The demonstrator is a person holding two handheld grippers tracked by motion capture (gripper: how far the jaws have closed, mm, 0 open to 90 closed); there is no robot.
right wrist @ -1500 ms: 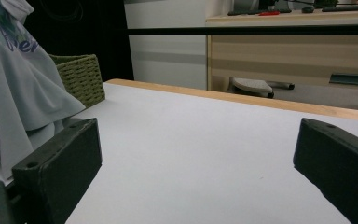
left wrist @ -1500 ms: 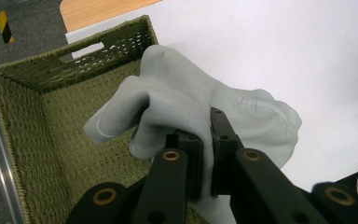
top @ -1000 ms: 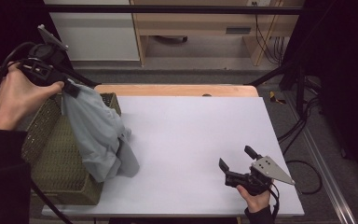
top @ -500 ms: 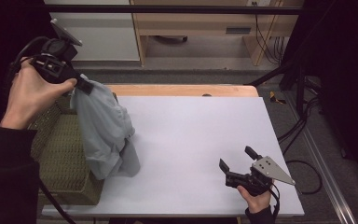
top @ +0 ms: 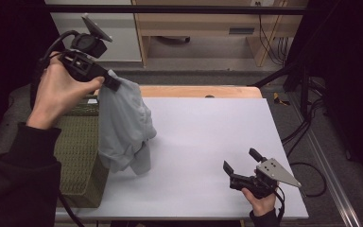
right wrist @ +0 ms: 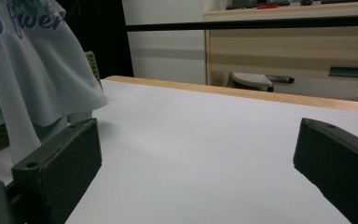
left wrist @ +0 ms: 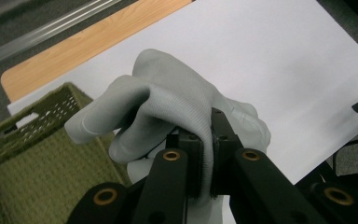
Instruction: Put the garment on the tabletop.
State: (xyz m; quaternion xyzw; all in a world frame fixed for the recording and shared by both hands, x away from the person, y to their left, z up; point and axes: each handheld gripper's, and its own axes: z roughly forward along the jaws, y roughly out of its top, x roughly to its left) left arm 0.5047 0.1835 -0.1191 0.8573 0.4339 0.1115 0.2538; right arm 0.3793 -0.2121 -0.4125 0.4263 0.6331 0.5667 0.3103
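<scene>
Overhead, left gripper [top: 112,83] clamps one grey garment [top: 123,127]; one basket [top: 78,156].

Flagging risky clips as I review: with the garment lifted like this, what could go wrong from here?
1. The left tool pinches only a small bunched fold of the pale grey knit garment, so it might slip free.
2. The garment's hem hangs beside the rim of the olive woven basket and could snag or tip it.
3. The right tool rests open, far across the white tabletop, so it may not catch a drop.
</scene>
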